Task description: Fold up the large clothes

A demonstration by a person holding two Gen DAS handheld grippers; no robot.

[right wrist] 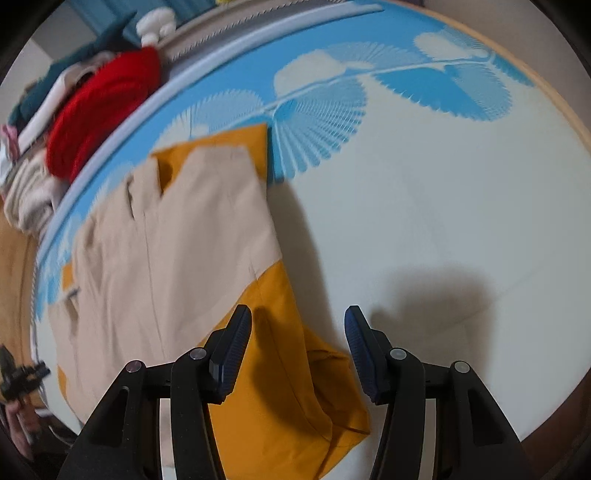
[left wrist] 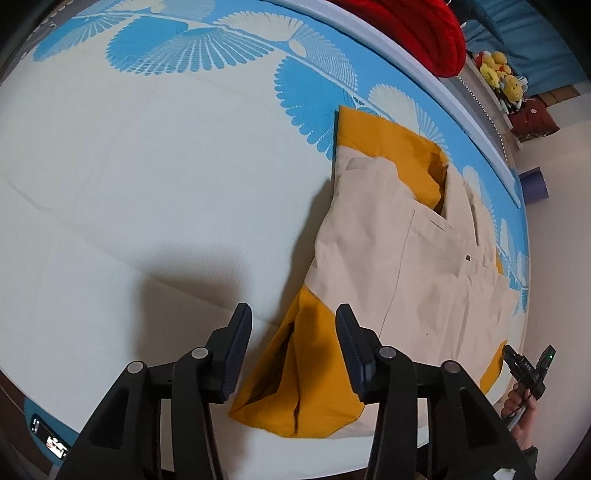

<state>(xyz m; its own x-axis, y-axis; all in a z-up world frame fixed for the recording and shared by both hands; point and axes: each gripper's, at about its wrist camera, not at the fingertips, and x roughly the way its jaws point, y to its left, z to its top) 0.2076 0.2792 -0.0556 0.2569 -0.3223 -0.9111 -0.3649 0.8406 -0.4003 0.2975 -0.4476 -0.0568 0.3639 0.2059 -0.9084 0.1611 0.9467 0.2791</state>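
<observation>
A large beige jacket [left wrist: 424, 266] with mustard-yellow sleeves and lining lies flat on the pale sheet [left wrist: 147, 166], partly folded. My left gripper [left wrist: 293, 314] hangs open just above the mustard sleeve end [left wrist: 306, 369] at the garment's near left corner; its pads press on nothing. In the right wrist view the same jacket [right wrist: 177, 240] stretches away to the left. There my right gripper [right wrist: 298, 314] stands open over the other mustard sleeve [right wrist: 288, 387], with the cloth lying below and between the fingers, apart from them.
The sheet has a blue fan-patterned border [left wrist: 192, 48] along its far edge. Beyond it lie a red cloth [left wrist: 417, 29], yellow plush toys [left wrist: 498, 70] and a purple roll [left wrist: 533, 188]. A pile of other clothes [right wrist: 103, 107] sits past the border. A hand [left wrist: 521, 406] shows at the lower right.
</observation>
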